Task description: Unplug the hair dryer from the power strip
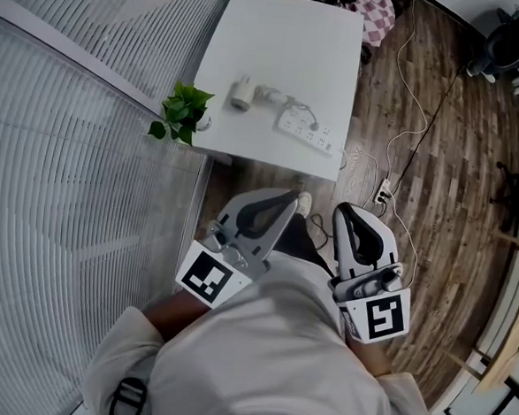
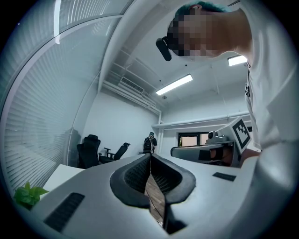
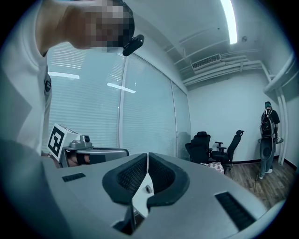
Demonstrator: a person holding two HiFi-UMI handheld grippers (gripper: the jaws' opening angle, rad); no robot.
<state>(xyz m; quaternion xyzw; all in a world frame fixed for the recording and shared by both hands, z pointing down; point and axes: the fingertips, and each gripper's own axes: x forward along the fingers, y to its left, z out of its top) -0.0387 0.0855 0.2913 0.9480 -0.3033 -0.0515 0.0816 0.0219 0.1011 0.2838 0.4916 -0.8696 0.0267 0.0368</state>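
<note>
Progress stood at nothing, by my reading. The dryer (image 1: pixel 242 93) lay on the table (image 1: pixel 280 35), toward the table's near edge, with its cord (image 1: pixel 289 100) looping across to the strip (image 1: pixel 305 133) just beside it on the same edge. The cord ended at the strip, so I judged the plug to be seated there, though it was too small to make out for certain. A plant (image 1: pixel 184 111) sat at the table's near left corner, close to the dryer.

Both tools were well back from the table, held close to the person's body over the wood floor (image 1: pixel 440 153). The left gripper (image 1: pixel 286 202) was clenched on nothing: its own view showed the pad tips meeting, with only floor visible through the gap behind them. The right gripper (image 1: pixel 346 214) was likewise clenched and empty, tips together, with the table seen through its gap.

Everything remained to be done: reaching the table, likely steadying the strip with one tool, taking hold of the plug with the other, and pulling it free.
</note>
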